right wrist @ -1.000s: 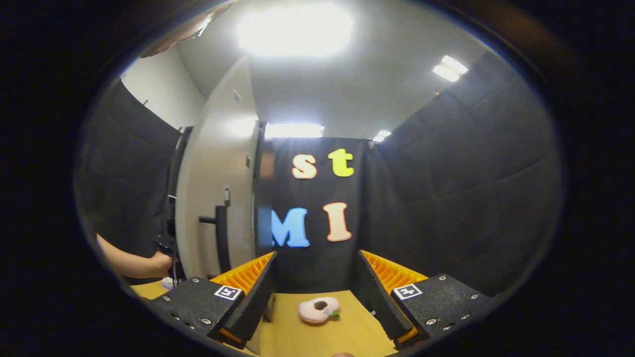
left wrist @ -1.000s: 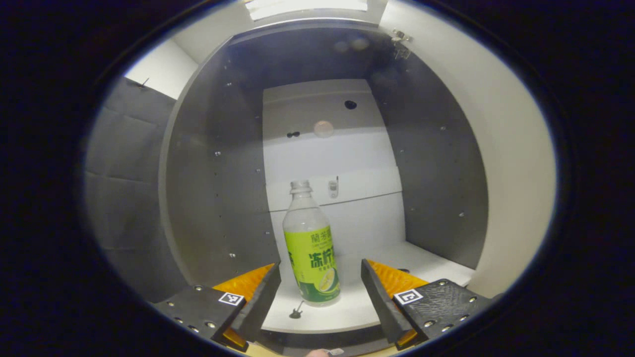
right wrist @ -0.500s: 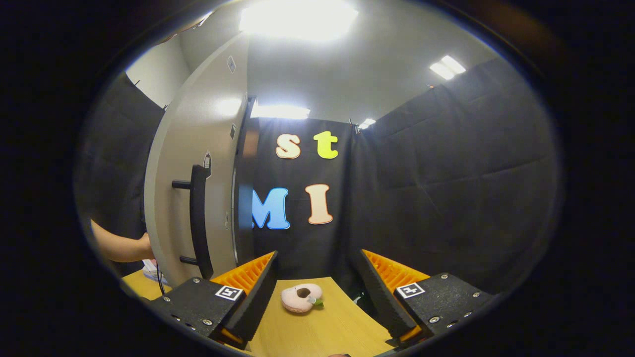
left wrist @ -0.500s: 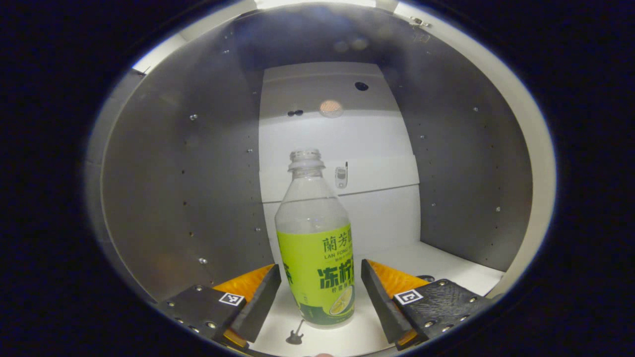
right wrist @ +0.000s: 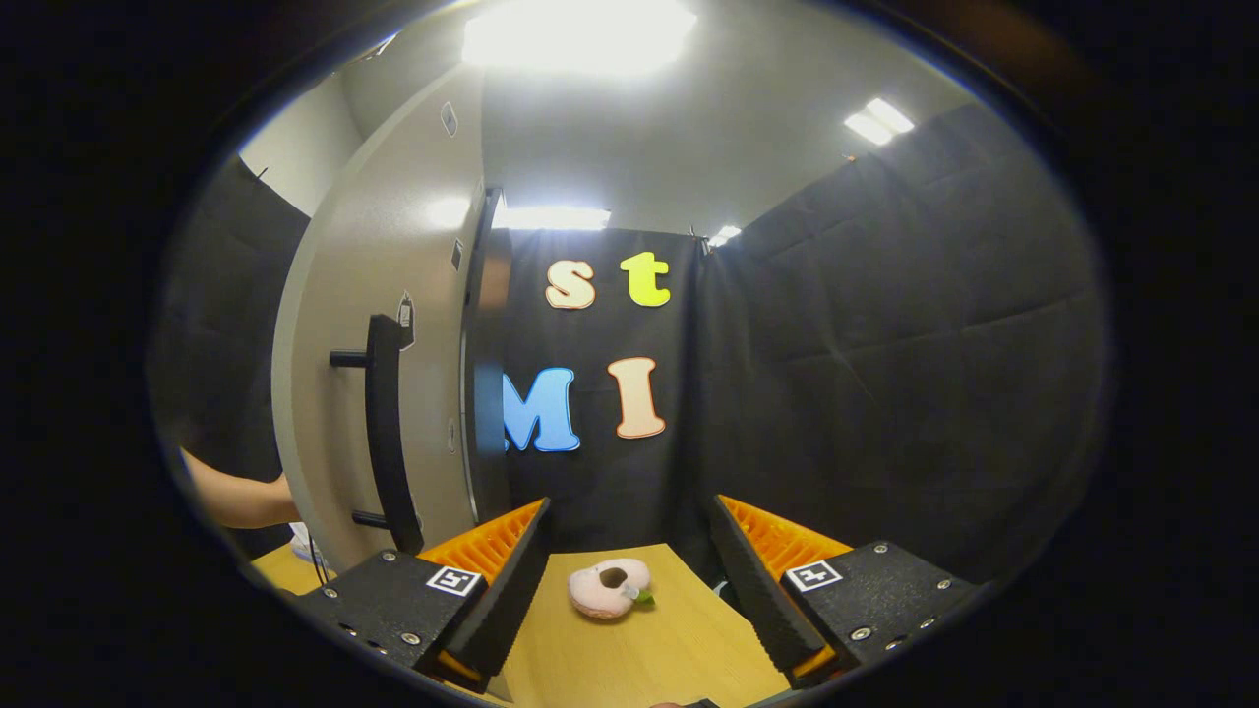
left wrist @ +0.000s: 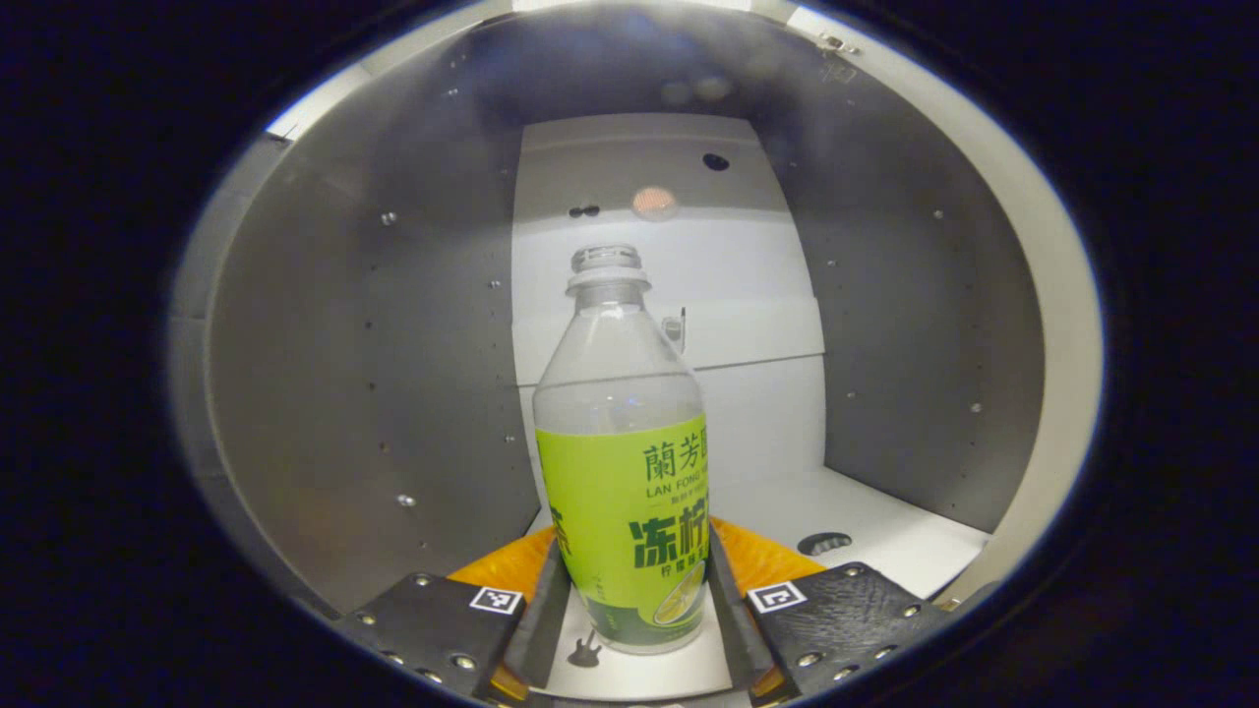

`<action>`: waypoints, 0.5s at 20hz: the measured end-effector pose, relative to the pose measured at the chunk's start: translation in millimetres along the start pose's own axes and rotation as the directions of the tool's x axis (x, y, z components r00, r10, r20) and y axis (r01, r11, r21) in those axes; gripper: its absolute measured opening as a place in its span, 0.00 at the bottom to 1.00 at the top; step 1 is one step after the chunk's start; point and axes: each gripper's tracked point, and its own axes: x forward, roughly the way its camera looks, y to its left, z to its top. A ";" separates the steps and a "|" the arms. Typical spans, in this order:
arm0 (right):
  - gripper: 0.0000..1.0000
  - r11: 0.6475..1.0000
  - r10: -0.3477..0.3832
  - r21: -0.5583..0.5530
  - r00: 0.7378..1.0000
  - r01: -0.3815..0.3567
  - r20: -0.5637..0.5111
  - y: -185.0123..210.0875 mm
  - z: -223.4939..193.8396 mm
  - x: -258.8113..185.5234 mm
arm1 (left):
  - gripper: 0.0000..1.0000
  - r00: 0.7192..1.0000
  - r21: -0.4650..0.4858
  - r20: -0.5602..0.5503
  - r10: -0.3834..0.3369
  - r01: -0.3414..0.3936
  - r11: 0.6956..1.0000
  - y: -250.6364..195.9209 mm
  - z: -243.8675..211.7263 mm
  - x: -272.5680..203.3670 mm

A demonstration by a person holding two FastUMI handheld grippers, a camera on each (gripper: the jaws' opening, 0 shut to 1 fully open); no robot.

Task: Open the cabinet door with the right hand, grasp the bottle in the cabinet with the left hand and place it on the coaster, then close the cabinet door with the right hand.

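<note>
A clear bottle (left wrist: 622, 423) with a yellow-green label and no cap stands upright on the white floor of the open cabinet (left wrist: 905, 536). My left gripper (left wrist: 634, 543) reaches into the cabinet, and both its fingers press on the bottle's lower sides. In the right gripper view the cabinet door (right wrist: 339, 324) is swung open at the left, its black bar handle (right wrist: 384, 433) facing me. My right gripper (right wrist: 625, 536) hangs open over the wooden table (right wrist: 669, 654), holding nothing. A pink round coaster (right wrist: 610, 588) lies on the table just beyond its fingers.
The cabinet's grey side walls (left wrist: 354, 374) stand close on both sides of the bottle, with the white back panel (left wrist: 669, 256) behind it. A person's forearm (right wrist: 236, 497) passes behind the door's left edge. Black booth cloth (right wrist: 885, 374) closes the right side.
My left gripper moved deeper into the cabinet and its fingers closed in onto the bottle. The right gripper shifted slightly; the door and handle appear a little nearer.
</note>
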 end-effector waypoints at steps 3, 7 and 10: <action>0.94 0.996 0.075 0.059 0.997 -0.073 -0.033 5.2 -14.3 12.2 | 0.64 0.999 -0.032 0.016 0.035 -0.035 0.999 2.4 9.2 -27.5; 0.96 0.981 0.175 0.099 0.981 -0.166 -0.080 0.6 -21.3 23.5 | 0.72 0.991 -0.040 0.049 0.128 -0.126 0.991 15.7 15.7 -73.1; 0.95 0.962 0.257 0.121 0.962 -0.245 -0.096 -0.1 -27.4 22.3 | 0.68 0.983 -0.018 0.100 0.155 -0.154 0.988 18.9 19.6 -103.8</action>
